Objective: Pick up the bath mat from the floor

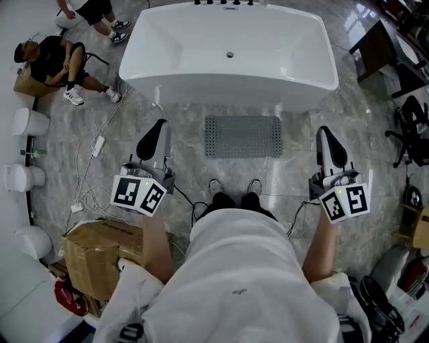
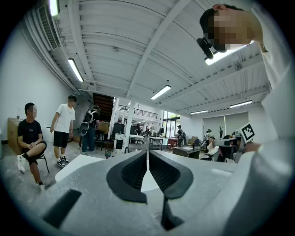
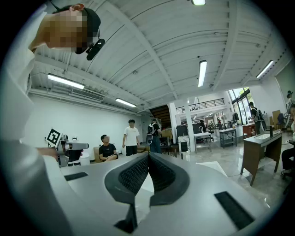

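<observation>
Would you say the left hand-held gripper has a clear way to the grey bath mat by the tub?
Probably yes: the bath mat lies uncovered on the floor with nothing between it and the left hand-held gripper, though its jaws are shut and must open first.

The bathtub's taps (image 1: 230,4) are cut by the top edge.

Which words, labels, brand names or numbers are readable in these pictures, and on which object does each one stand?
No text is readable in any view.
cardboard box: dark print on its top, too blurred to read.
white garment: a small mark on the back, too small to read.
left gripper and right gripper: square black-and-white markers only, no letters or numbers.
</observation>
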A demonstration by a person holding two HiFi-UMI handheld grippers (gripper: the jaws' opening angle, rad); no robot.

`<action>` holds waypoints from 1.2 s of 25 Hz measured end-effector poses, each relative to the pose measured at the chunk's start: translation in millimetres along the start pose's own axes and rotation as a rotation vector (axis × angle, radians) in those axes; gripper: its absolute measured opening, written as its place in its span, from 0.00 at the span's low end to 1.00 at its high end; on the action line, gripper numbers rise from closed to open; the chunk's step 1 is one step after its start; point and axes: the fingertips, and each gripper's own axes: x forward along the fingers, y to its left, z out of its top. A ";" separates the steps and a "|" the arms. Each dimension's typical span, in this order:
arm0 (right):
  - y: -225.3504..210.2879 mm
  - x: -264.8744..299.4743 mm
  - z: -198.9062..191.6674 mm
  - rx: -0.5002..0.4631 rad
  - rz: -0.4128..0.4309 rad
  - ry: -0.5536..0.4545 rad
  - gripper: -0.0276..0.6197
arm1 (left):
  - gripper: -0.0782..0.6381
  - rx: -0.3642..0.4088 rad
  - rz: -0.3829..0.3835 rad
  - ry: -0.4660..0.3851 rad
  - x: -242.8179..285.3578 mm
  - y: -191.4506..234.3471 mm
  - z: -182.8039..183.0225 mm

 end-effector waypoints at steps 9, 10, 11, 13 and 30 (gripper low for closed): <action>-1.5 4.0 -0.9 -0.026 -0.014 0.008 0.05 | 0.14 0.003 -0.025 0.017 8.0 -1.0 -3.1; -1.7 4.3 -0.2 -0.021 -0.016 0.004 0.05 | 0.14 0.005 -0.026 0.017 8.7 -1.3 -2.8; -2.4 4.6 1.2 -0.010 -0.018 -0.004 0.05 | 0.14 0.006 -0.028 0.017 9.8 -1.4 -2.3; -5.4 4.8 5.8 0.032 -0.019 -0.030 0.05 | 0.14 0.007 -0.031 0.017 12.5 -1.3 -1.0; 22.0 13.6 -24.5 0.066 -0.093 0.054 0.06 | 0.14 -0.018 -0.099 0.078 2.4 36.3 -30.3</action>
